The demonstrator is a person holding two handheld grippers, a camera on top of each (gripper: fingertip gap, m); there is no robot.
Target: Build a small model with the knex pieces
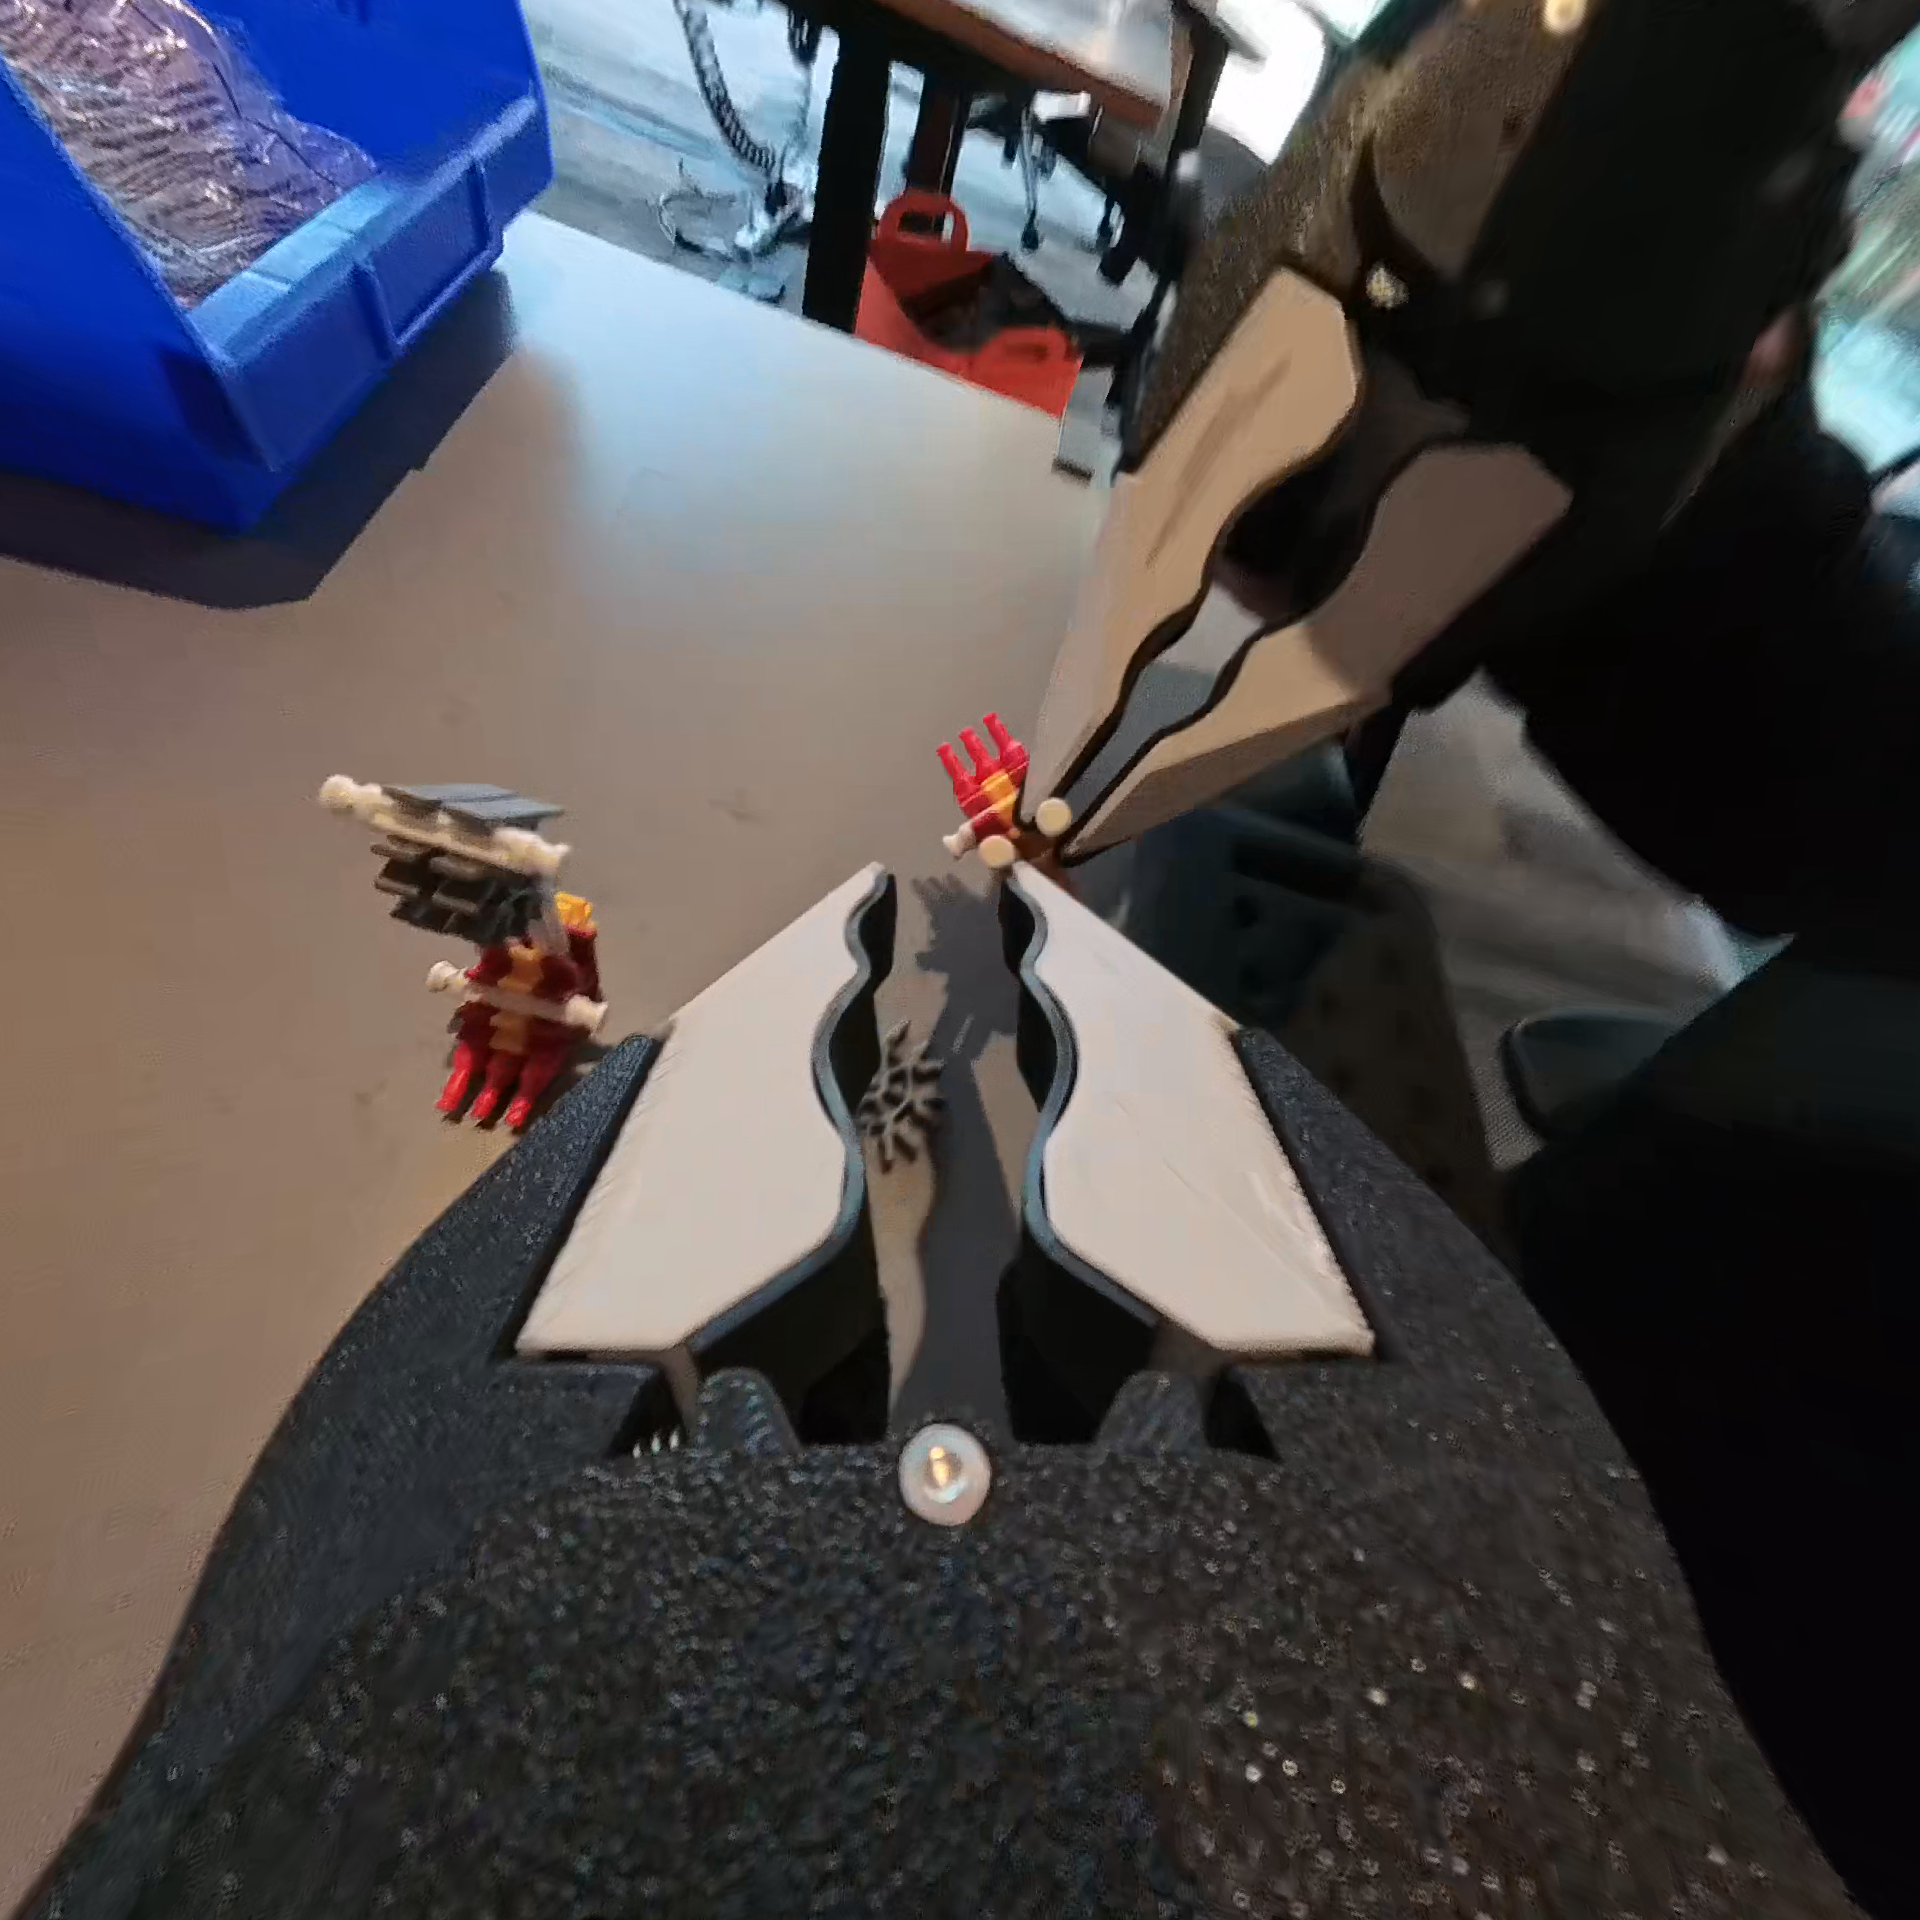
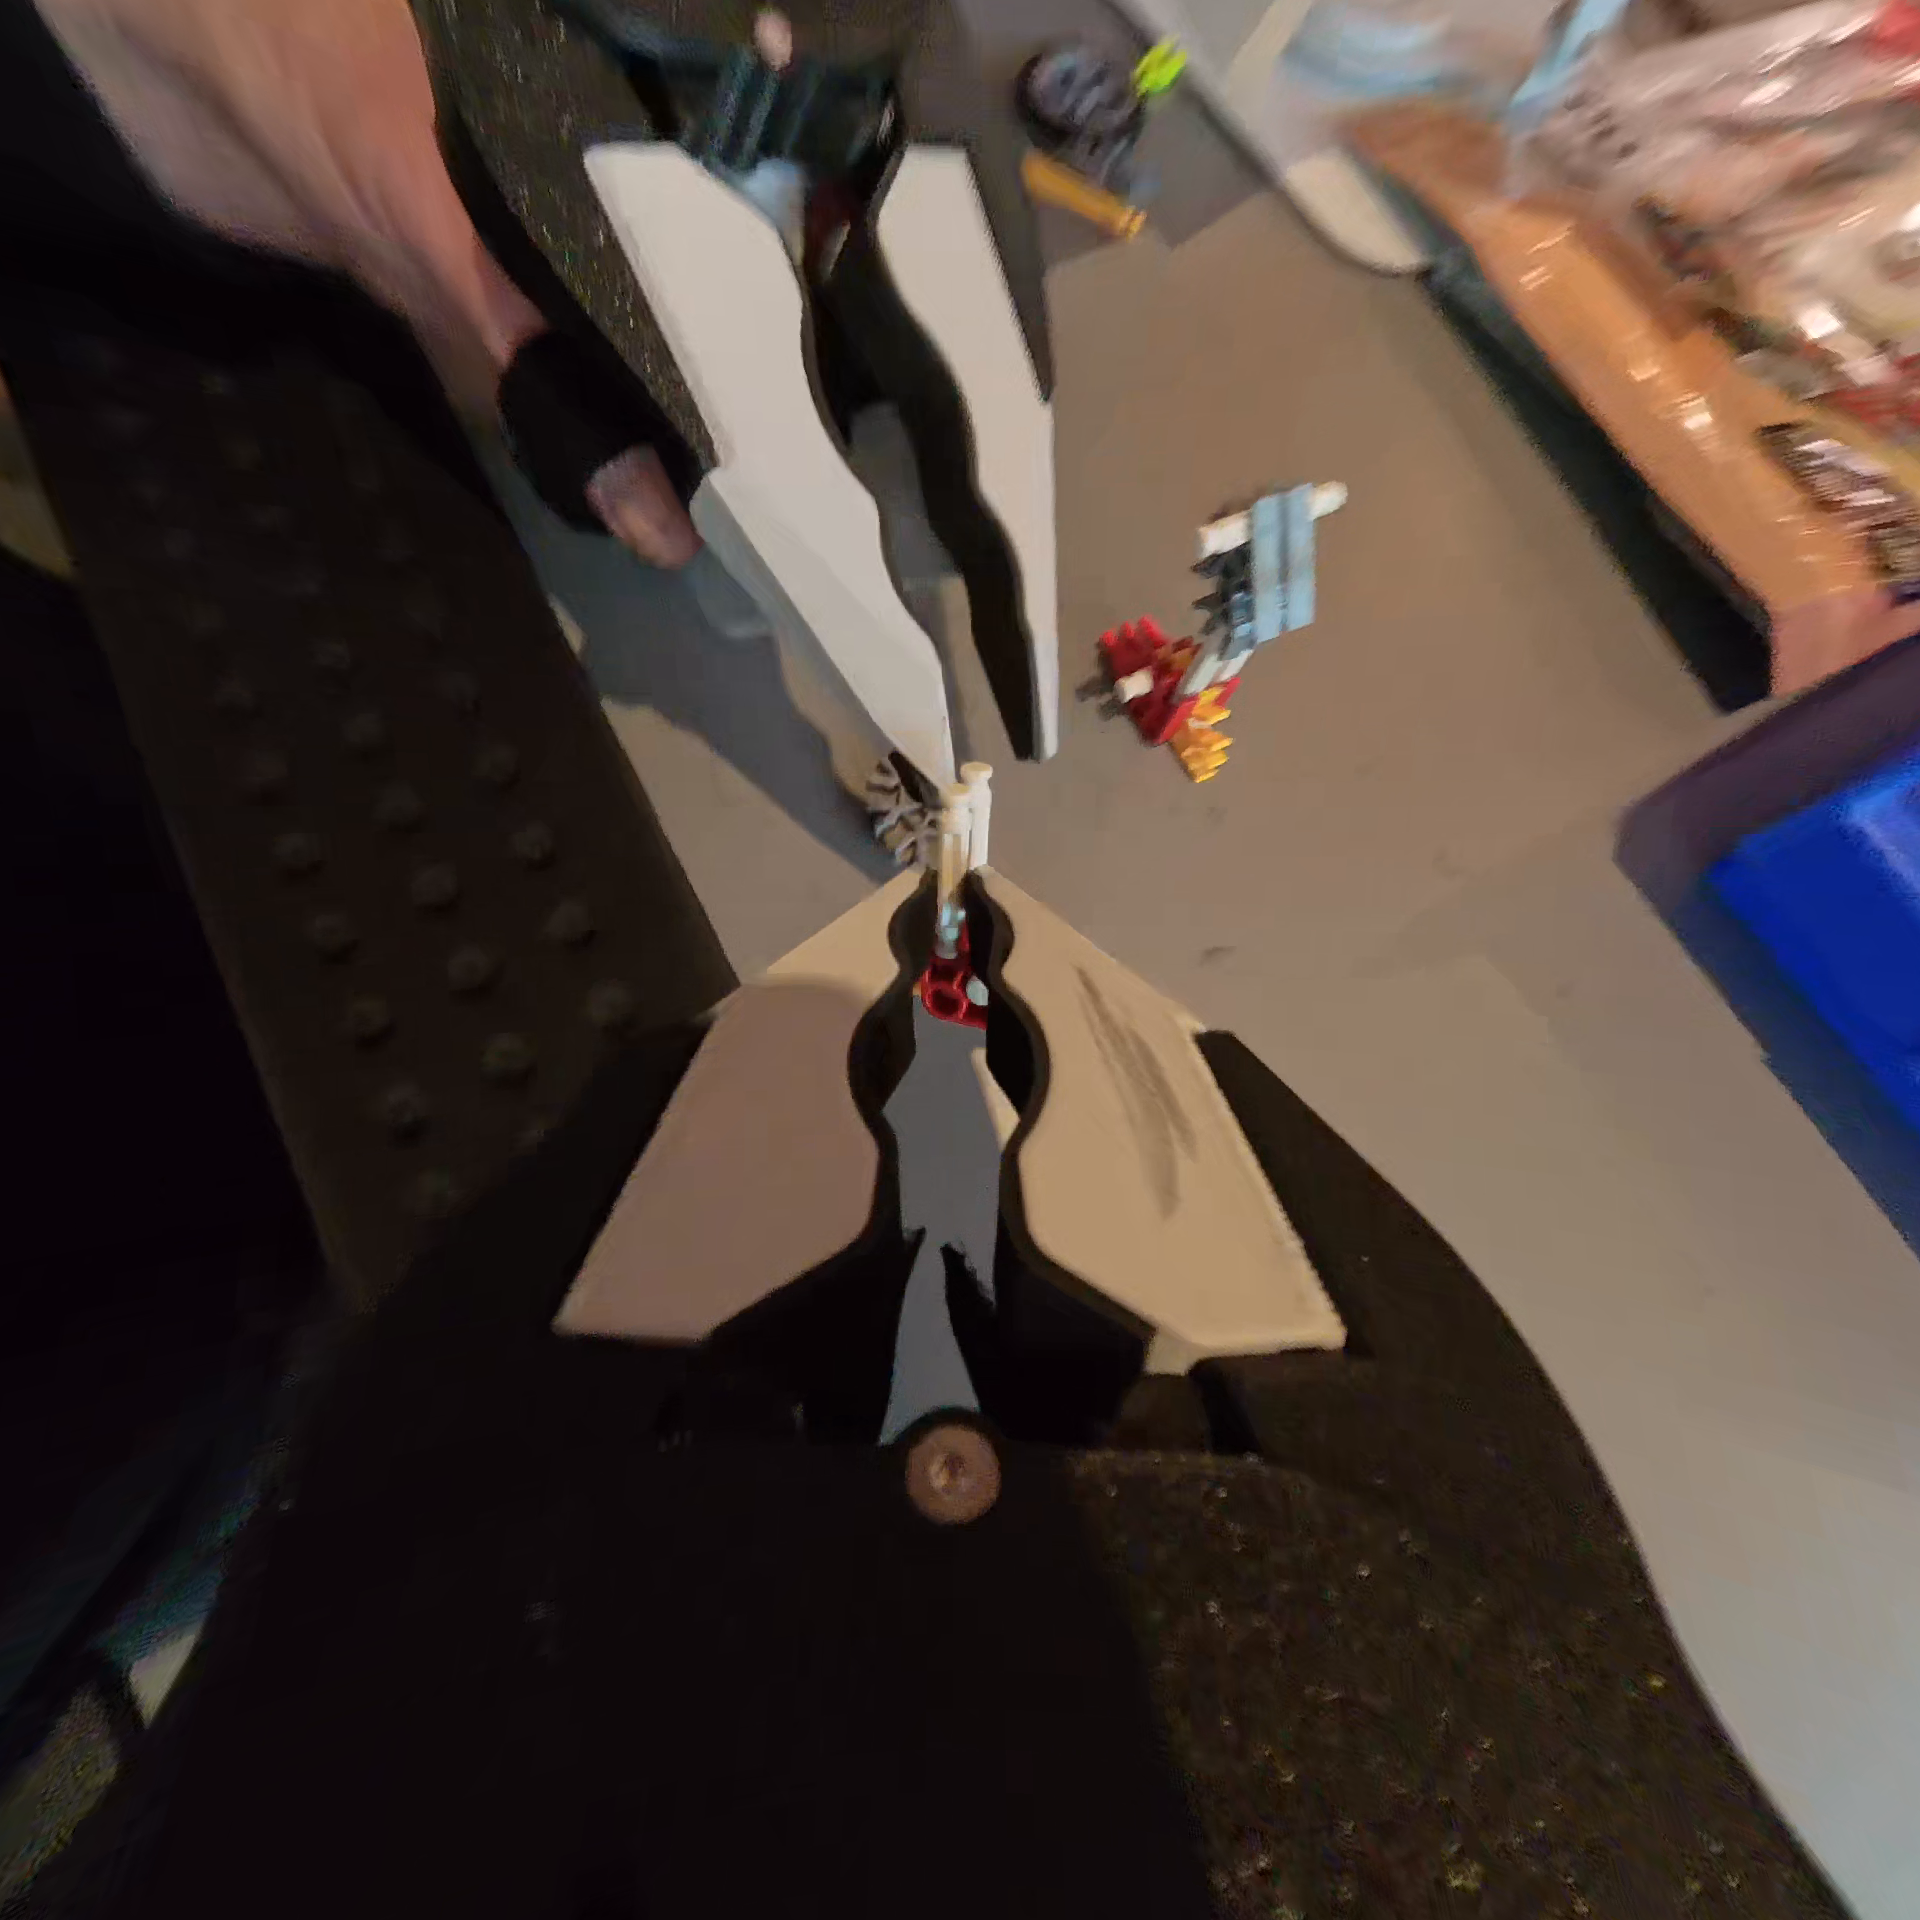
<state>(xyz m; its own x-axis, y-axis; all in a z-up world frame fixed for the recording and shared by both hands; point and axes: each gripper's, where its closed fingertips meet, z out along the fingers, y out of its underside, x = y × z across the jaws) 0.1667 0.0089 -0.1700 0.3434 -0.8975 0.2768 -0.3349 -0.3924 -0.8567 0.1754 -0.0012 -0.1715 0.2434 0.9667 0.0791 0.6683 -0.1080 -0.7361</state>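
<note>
Surface: grey; blue bin at its far corner.
Left tongs: apart, empty, above a dark snowflake piece.
Right tongs: clamped on a small red-and-white block piece, off the surface.
Block figure: standing apart, nothing blocks it.

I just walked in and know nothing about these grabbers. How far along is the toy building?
A red, yellow and grey toy model already stands assembled on the table. In hand: the right gripper pinches a small red piece with white pins. The left gripper is open, empty. A dark snowflake-shaped piece still lies loose.
</note>
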